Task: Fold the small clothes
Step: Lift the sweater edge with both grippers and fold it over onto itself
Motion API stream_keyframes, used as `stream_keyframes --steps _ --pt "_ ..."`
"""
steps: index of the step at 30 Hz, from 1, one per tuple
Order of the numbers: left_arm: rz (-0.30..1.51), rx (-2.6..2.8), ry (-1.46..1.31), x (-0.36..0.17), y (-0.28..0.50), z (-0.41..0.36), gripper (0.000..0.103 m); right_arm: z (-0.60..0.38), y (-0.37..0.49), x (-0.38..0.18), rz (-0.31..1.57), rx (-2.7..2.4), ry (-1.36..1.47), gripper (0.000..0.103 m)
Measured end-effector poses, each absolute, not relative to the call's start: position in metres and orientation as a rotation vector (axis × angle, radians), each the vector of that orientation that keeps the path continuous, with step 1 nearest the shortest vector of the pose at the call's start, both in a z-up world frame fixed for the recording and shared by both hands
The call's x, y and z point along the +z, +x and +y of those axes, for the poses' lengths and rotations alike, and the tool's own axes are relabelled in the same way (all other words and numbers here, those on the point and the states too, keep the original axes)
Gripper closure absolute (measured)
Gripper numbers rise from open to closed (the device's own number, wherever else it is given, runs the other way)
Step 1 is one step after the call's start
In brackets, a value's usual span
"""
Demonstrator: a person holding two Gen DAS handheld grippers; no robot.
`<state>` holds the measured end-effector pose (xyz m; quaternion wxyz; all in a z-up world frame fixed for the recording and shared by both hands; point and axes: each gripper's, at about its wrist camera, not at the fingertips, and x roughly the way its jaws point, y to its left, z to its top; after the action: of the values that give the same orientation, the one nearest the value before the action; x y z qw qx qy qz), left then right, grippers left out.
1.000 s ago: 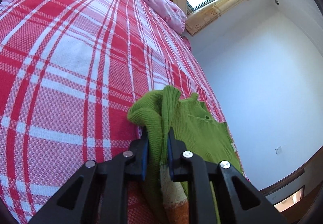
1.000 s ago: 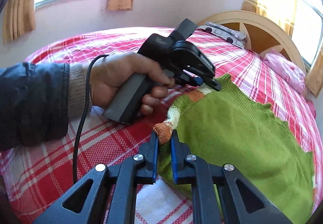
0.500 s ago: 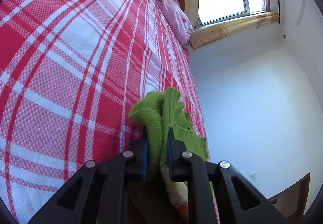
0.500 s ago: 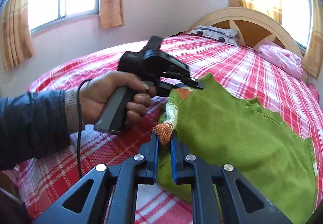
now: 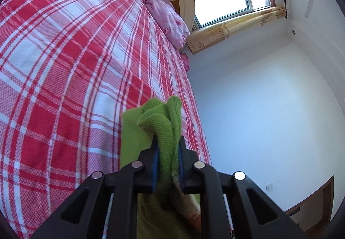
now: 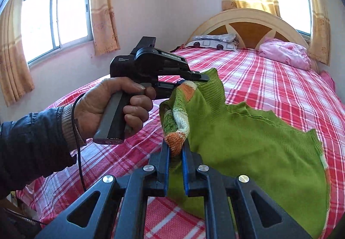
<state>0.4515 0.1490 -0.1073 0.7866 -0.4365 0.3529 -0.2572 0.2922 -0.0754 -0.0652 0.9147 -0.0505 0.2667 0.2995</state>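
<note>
A small green knitted sweater (image 6: 248, 142) with orange and white striped trim hangs lifted over the red plaid bed (image 6: 269, 79). My right gripper (image 6: 175, 148) is shut on an orange corner of its striped edge. A hand holds my left gripper (image 6: 194, 79) just beyond, shut on another part of the same edge. In the left wrist view, my left gripper (image 5: 167, 148) pinches a bunched green fold of the sweater (image 5: 160, 122), which sticks out past the fingers. The sweater's far end droops toward the bedspread.
The bed (image 5: 64, 66) stretches away to a curved wooden headboard (image 6: 248, 23), with a pink pillow (image 6: 284, 54) and a patterned pillow (image 6: 213, 40). Curtained windows (image 6: 54, 16) stand left and behind the headboard. A person's dark sleeve (image 6: 28, 142) fills the left side.
Both grippers have risen with the sweater still held, lifting its striped edge higher off the bed. Both wrists have rolled, so the views tilt differently.
</note>
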Motion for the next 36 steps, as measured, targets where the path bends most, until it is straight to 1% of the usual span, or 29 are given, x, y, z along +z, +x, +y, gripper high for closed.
stream_keyframes --steps 10,17,26,36 --pt "0.761 -0.575 -0.873 -0.083 0.461 0.102 0.088 -0.133 0.291 -0.055 0.544 0.57 -0.026 0.094" --pt "0.787 -0.605 -0.81 -0.07 0.474 0.055 0.088 -0.175 0.287 -0.053 0.552 0.536 0.033 0.094" --pt "0.837 -0.66 -0.737 -0.064 0.485 -0.003 0.089 -0.225 0.276 -0.058 0.577 0.476 0.081 0.094" --pt "0.899 -0.692 -0.626 -0.076 0.496 -0.066 0.09 -0.269 0.266 -0.076 0.616 0.414 0.124 0.094"
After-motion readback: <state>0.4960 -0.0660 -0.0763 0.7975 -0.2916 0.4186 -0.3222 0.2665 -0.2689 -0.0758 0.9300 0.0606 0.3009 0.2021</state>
